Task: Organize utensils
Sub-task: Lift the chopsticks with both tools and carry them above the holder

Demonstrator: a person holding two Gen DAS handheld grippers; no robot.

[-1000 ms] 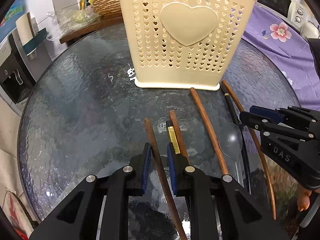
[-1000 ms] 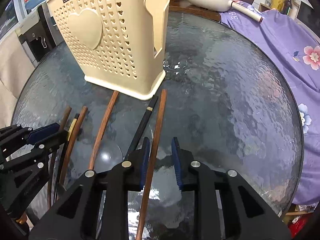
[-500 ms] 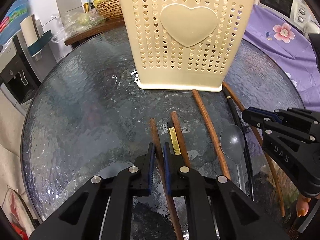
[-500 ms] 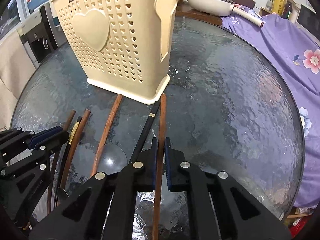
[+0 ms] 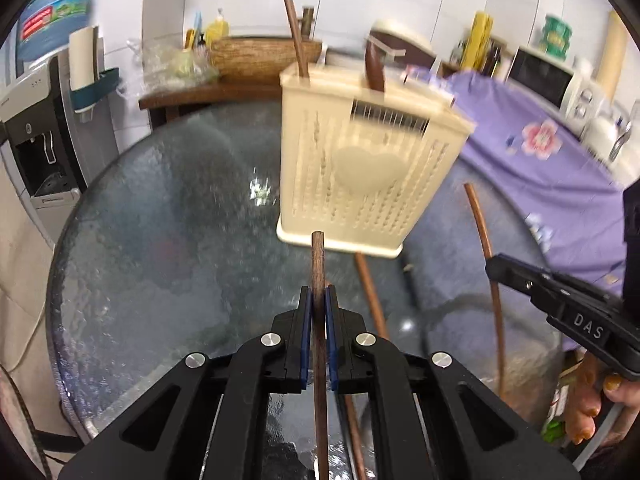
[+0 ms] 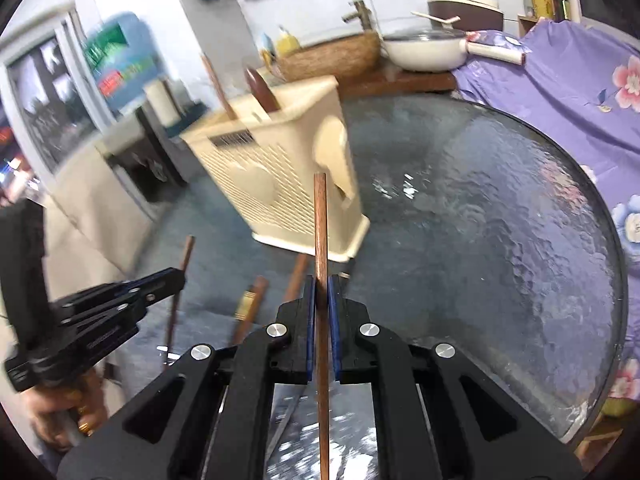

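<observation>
left gripper point(image 5: 319, 300) clamped on dark brown wooden chopstick point(image 5: 318, 264) | right gripper point(image 6: 321, 292) clamped on reddish wooden chopstick point(image 6: 320, 224) (both lifted) | cream perforated plastic utensil holder point(image 5: 360, 176) upright on glass table point(image 5: 168, 240)

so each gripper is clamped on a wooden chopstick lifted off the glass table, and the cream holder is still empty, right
Not quite. The cream holder is not empty: a wooden stick and a dark brown handle already stand up out of its top, as the left wrist view shows. The rest holds: the left gripper and the right gripper are each shut on a wooden chopstick above the glass table.

Home kitchen: microwave point(image 5: 550, 76), water dispenser point(image 5: 38, 136), pan point(image 6: 424, 50).
</observation>
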